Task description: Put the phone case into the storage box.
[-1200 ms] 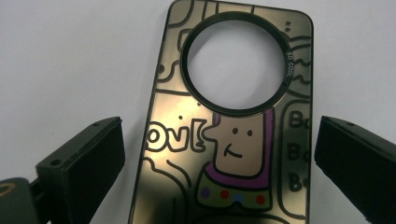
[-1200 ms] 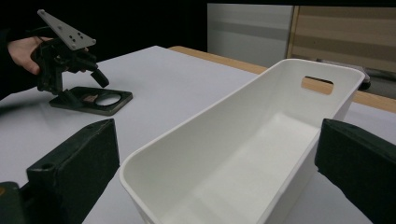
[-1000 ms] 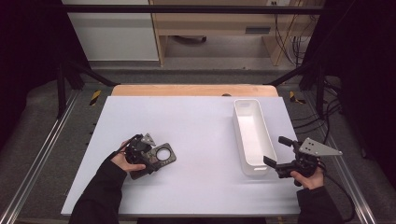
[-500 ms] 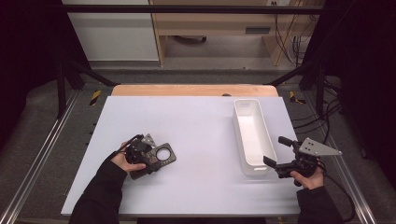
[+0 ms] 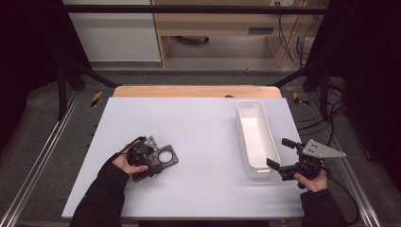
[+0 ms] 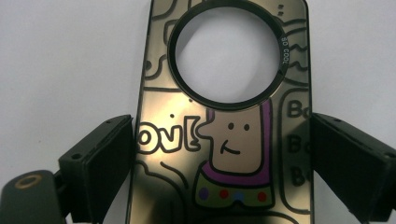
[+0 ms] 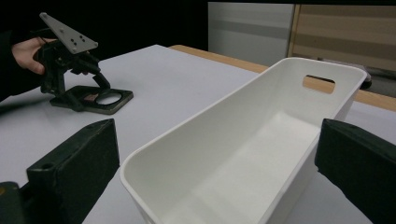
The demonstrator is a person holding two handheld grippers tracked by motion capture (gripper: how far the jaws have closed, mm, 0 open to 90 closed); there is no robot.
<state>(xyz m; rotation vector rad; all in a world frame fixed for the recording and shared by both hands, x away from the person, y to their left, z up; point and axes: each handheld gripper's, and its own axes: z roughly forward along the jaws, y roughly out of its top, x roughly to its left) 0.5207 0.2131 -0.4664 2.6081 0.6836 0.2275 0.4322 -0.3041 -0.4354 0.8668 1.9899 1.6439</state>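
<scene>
Almost nothing has shifted since 1 second ago: the left claw (image 5: 150,161) stays low at lower left of the counter (image 5: 198,127), jaws spread either side of the cartoon phone case (image 6: 224,121) without pinching it, so the pickup seems not begun. The right claw (image 5: 280,156) stays spread beside the white bin (image 5: 254,137), lower right.

Count on the table (image 5: 203,118): one phone case (image 5: 161,161), dark and glossy, with one round cut-out and one cartoon figure printed on it. One white bin (image 5: 255,137), long, with one slot handle seen in its far end. Two grippers: the left gripper (image 5: 150,158) and the right gripper (image 5: 280,153), each with two black jaws. Two hands, one per gripper.
</scene>
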